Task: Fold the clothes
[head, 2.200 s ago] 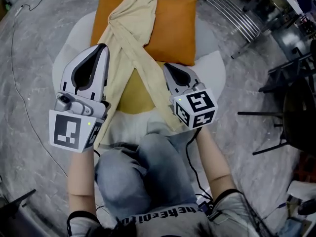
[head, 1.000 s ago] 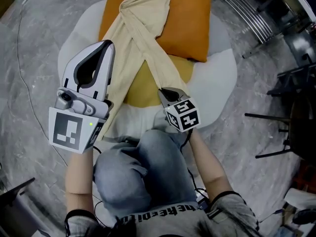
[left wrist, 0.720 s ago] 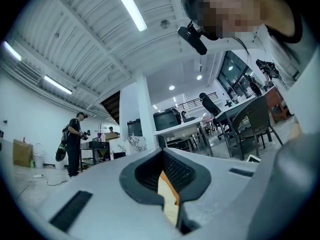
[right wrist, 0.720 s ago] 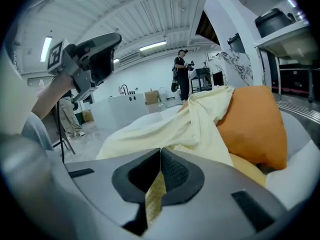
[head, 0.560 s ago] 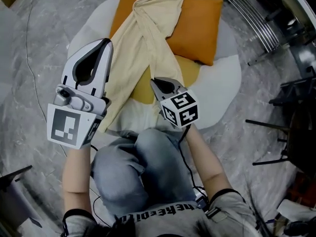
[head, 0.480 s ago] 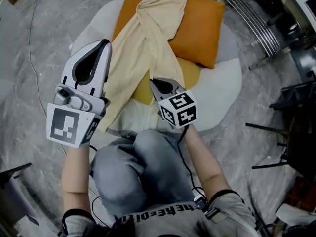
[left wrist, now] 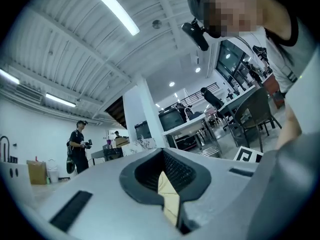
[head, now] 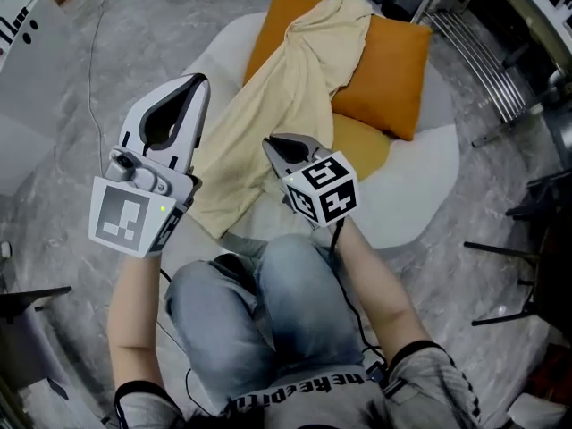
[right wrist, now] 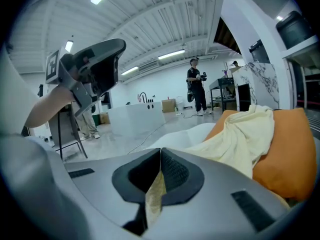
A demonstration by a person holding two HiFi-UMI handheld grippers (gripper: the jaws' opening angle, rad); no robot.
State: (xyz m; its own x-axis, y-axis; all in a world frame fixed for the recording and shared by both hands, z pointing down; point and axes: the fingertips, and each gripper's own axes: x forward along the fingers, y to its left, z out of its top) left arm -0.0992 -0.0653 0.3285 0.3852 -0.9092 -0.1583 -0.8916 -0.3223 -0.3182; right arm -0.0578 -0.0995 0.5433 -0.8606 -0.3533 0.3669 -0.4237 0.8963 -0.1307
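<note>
A cream garment point(head: 286, 88) lies lengthwise over an orange cushion point(head: 393, 70) on a round white mat point(head: 420, 177). My left gripper point(head: 198, 80) is raised at the garment's left edge and is shut. A fold of cream cloth point(left wrist: 169, 196) is pinched between its jaws in the left gripper view. My right gripper point(head: 271, 143) hangs over the garment's near end, also shut, with a strip of cream cloth point(right wrist: 155, 194) caught in its jaws. In the right gripper view the garment point(right wrist: 240, 134) drapes over the cushion point(right wrist: 285, 154).
A knee in jeans point(head: 268, 302) lies just below the grippers. A metal rack point(head: 483, 25) stands at the upper right, with black chair legs point(head: 536, 222) at the right. A thin cable point(head: 94, 70) runs over the grey floor. People stand far off in both gripper views.
Both grippers have risen while staying shut. The right one moved left and up with its cloth, so the garment's two crossed strips now lie together toward the left.
</note>
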